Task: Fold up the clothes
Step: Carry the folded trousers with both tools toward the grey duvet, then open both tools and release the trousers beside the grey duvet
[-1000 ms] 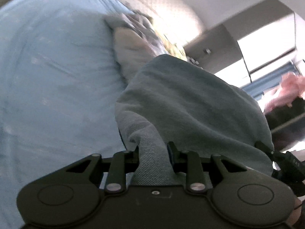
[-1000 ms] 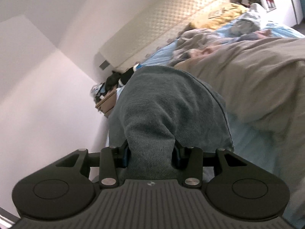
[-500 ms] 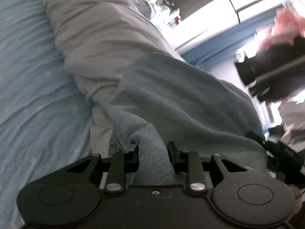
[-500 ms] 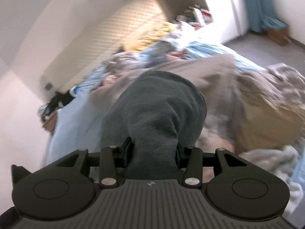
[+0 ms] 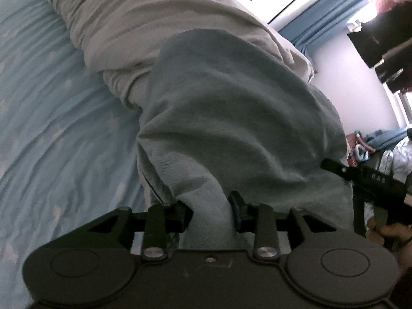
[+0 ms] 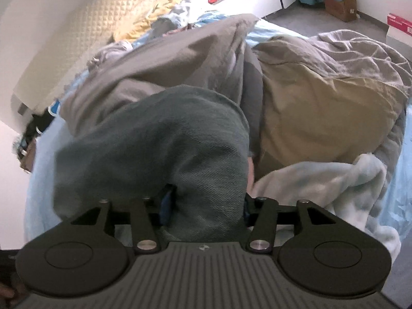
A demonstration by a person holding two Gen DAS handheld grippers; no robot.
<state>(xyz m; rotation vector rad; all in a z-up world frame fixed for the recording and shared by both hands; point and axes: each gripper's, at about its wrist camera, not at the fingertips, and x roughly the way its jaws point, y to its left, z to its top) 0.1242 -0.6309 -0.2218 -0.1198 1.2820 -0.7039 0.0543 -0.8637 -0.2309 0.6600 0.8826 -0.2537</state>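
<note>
- Fabric of a grey-green garment (image 5: pixel 231 108) ran up from between the fingers of both grippers, bulging forward in a rounded hump; it looked like a thick knit, a sweatshirt or the like, though its exact kind could not be told.
- Left gripper (image 5: pixel 209 211) had a bunched ridge of that cloth between its pads, and its jaws were opening; a sliver of gap showed beside the left pad, so the grip seemed to be letting go rather than pinching.
- Right gripper (image 6: pixel 206 206) held the same garment (image 6: pixel 154 149) in its mouth, its jaws likewise opening, standing about half apart with a dark gap visible at the left pad.
- Holding the cloth at two separate points made sense as a way to carry one edge over and lay it down evenly; both grippers pointed steeply down at the bed (image 5: pixel 51 128), which fitted a release onto the mattress.
- Garment sat toward the near edge of the bed, on the light blue sheet, its far side lying against a rumpled grey-beige duvet (image 6: pixel 180 59) that filled the middle of the bed.
- Pale blue blanket (image 6: pixel 322 188) lay just beside the garment on the right, near the bed's edge.
- By my judgement a fold had just been laid and the next need was to draw both grippers clear without dragging the cloth back.
</note>
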